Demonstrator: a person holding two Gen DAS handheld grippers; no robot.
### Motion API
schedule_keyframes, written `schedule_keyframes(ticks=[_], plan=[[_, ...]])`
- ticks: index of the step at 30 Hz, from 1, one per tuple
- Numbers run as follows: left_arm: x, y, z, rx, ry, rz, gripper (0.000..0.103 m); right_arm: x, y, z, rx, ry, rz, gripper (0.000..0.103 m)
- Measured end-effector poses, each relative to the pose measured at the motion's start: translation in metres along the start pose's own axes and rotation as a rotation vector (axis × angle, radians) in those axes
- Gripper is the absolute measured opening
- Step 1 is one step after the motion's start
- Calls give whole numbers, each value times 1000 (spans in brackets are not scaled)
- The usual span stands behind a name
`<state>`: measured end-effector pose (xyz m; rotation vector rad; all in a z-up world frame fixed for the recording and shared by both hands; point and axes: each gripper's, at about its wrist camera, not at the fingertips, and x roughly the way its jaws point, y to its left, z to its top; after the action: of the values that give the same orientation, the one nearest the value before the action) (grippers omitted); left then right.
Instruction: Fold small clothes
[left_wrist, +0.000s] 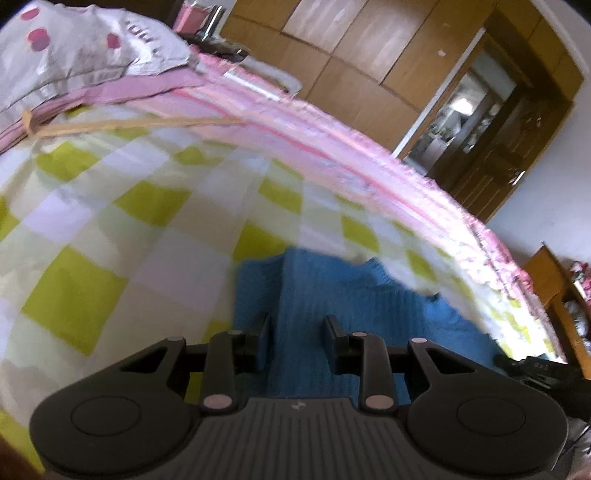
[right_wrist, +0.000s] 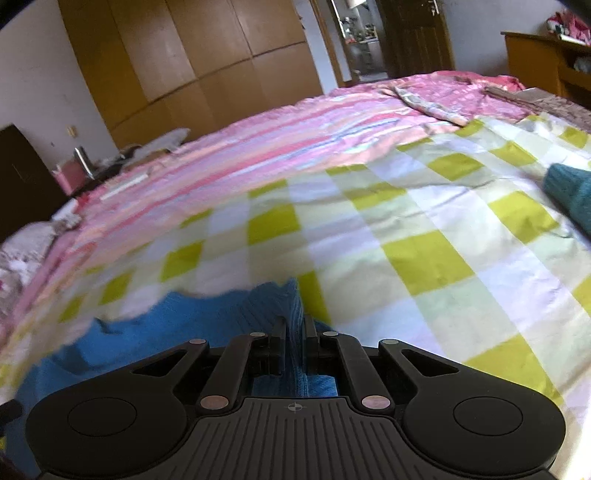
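A bright blue knitted sweater (left_wrist: 369, 306) lies on the green-and-white checked bed cover (left_wrist: 110, 221). My left gripper (left_wrist: 297, 321) hovers low over it with its jaws apart. Blue knit shows in the gap, and the pads do not visibly press on it. In the right wrist view the same sweater (right_wrist: 166, 325) spreads to the left. My right gripper (right_wrist: 294, 325) is shut on a raised ridge of its edge, with the knit pinched between the pads. The checked cover (right_wrist: 406, 240) stretches ahead of it.
A dark teal knitted garment (right_wrist: 569, 195) lies at the right edge of the cover. A pink striped blanket (right_wrist: 258, 147) runs along the far side of the bed, and a grey pillow (left_wrist: 74, 48) sits at its head. Beyond are a wooden wardrobe (right_wrist: 184, 55) and a wooden desk (left_wrist: 550, 280).
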<state>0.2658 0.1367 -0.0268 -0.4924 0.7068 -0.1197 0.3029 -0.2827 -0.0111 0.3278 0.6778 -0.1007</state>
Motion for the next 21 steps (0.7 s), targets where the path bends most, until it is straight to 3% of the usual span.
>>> schedule_keyframes(ticks=[10,14,21], plan=[[-19,-7,-9,38,-33,166,36,-1,2,-1,-51,14,-59,7],[-31,-5,-12,22,-50,178,36,-5,11,0,-88,13,-73,12],[-50,-8,-19,-4,-72,167,36,-38,26,5,-120,-62,-62,15]])
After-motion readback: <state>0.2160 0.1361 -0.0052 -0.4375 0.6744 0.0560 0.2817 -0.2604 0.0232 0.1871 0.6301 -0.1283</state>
